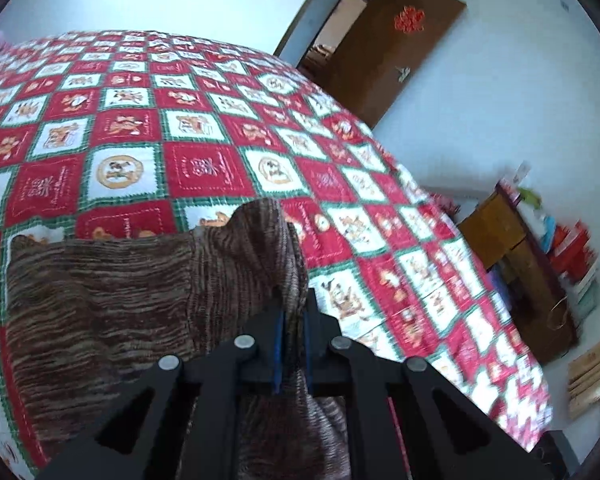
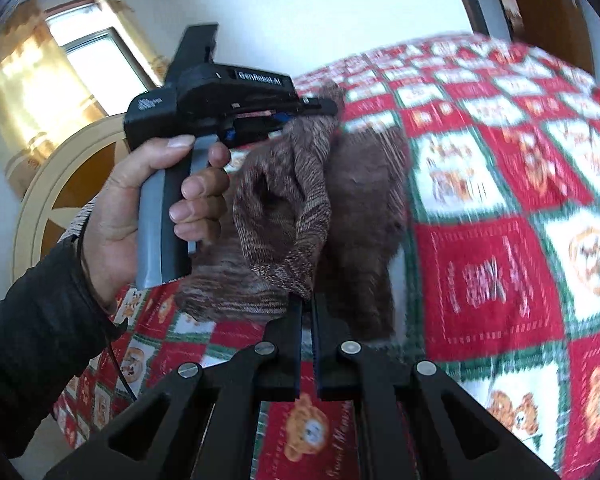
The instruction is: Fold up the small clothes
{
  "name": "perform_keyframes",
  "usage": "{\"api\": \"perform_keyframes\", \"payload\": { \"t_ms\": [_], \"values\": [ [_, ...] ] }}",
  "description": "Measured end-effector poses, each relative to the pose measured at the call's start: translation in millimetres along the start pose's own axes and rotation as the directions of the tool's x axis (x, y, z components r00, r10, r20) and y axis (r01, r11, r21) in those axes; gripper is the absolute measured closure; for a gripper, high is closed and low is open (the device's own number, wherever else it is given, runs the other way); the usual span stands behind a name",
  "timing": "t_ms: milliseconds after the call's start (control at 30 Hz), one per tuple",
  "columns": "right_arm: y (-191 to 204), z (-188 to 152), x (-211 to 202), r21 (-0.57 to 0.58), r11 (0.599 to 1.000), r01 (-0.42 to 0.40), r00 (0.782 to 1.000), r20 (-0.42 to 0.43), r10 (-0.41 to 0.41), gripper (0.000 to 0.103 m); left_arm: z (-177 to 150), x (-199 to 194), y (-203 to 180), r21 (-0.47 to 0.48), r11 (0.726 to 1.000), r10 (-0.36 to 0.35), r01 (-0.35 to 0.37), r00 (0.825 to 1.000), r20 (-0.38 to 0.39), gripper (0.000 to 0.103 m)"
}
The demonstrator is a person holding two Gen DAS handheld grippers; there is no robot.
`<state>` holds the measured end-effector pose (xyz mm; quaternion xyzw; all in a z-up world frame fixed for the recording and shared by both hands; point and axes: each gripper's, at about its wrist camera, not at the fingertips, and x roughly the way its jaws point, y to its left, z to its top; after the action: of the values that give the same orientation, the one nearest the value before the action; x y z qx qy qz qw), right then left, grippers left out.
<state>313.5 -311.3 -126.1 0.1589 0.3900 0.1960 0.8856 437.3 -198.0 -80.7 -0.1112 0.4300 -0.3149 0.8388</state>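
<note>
A brown knitted garment [image 1: 112, 292] hangs and drapes over a red, white and green checked bedspread [image 1: 204, 128]. My left gripper [image 1: 294, 312] is shut on a bunched edge of the knit, which rises in a fold just ahead of the fingers. In the right wrist view my right gripper [image 2: 307, 304] is shut on another edge of the same brown garment [image 2: 284, 208], lifted above the bedspread [image 2: 500, 216]. A hand holds the left gripper [image 2: 320, 110] at the upper left of that view, its tips pinching the cloth's upper edge.
An open brown door [image 1: 384, 48] stands beyond the bed's far corner. A wooden cabinet [image 1: 512, 264] with coloured items sits by the bed's right side. In the right wrist view a curtained window [image 2: 80, 60] and a cream headboard [image 2: 48, 184] lie to the left.
</note>
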Motion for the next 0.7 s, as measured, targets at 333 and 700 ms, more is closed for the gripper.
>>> {"api": "perform_keyframes", "payload": {
  "t_ms": [333, 700],
  "values": [
    [-25, -7, 9, 0.07, 0.997, 0.02, 0.999, -0.052, -0.016, 0.102, -18, -5, -47, 0.196, 0.979, 0.053, -0.058, 0.998, 0.029, 0.085],
    [-31, -6, -3, 0.106, 0.994, 0.004, 1.0, -0.014, -0.002, 0.1, -96, -90, 21, 0.207, 0.926, 0.287, -0.317, 0.944, 0.163, 0.03]
  ]
}}
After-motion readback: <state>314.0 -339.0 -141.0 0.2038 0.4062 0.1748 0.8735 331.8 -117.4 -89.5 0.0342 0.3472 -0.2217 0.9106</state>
